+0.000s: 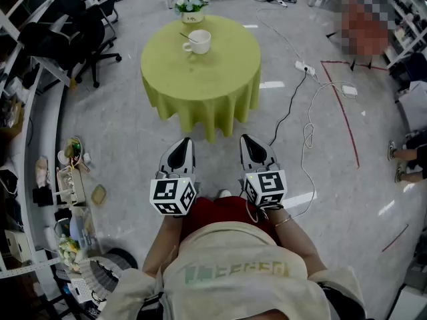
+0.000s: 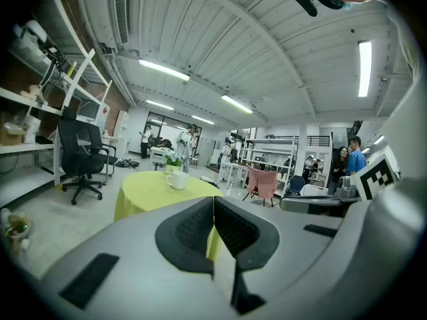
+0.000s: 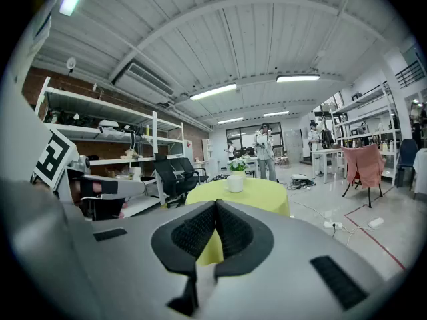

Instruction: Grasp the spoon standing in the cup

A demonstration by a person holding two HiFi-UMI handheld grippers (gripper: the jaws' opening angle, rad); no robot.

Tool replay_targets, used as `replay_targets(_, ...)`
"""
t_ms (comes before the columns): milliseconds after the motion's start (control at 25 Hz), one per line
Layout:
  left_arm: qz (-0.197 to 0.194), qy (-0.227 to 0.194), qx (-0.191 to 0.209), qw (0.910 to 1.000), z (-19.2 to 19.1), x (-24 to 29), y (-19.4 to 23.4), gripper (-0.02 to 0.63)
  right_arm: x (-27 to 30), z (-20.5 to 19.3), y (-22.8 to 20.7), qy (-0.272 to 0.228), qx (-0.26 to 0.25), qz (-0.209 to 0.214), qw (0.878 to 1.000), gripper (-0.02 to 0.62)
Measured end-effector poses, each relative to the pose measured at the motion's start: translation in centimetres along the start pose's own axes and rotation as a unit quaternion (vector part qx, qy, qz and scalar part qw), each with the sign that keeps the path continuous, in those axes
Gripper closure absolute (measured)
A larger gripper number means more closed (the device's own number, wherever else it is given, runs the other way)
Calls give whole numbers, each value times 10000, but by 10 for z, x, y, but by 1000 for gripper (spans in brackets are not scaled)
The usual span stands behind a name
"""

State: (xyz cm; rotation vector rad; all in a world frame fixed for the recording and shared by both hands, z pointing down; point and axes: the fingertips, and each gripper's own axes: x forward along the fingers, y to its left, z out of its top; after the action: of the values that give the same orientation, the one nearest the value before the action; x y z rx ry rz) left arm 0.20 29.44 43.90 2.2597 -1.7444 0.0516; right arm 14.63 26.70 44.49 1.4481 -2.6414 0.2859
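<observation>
A white cup [image 1: 198, 42] stands on the far part of a round table with a yellow-green cloth [image 1: 200, 72]. A spoon [image 1: 188, 37] leans out of the cup to the left. The cup [image 2: 177, 179] looks small and distant in the left gripper view, and the cup [image 3: 235, 182] shows likewise in the right gripper view. My left gripper [image 1: 182, 144] and right gripper [image 1: 248, 141] are held side by side near my body, well short of the table. Both are shut with nothing between the jaws.
A small pot of flowers [image 1: 191, 8] stands behind the cup. A black office chair [image 1: 80, 32] is left of the table. Cables and a power strip [image 1: 305, 67] lie on the floor to the right. Shelves with clutter [image 1: 67, 179] run along the left.
</observation>
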Motion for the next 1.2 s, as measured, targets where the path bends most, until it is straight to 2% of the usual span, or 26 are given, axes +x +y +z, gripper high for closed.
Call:
replay_targets(400, 152, -128, 68, 9998, 13, -3, 3, 580, -9, 17, -9, -257, -126, -100, 9995, 558)
replay_targets(720, 306, -337, 35, 9990, 25, 3, 4, 580, -11, 18, -14, -272, -179, -49, 9995, 558)
replay_targets(1200, 461, -254, -28, 9986, 26, 14, 15, 580, 12, 25, -23, -240, -53, -67, 9997, 558)
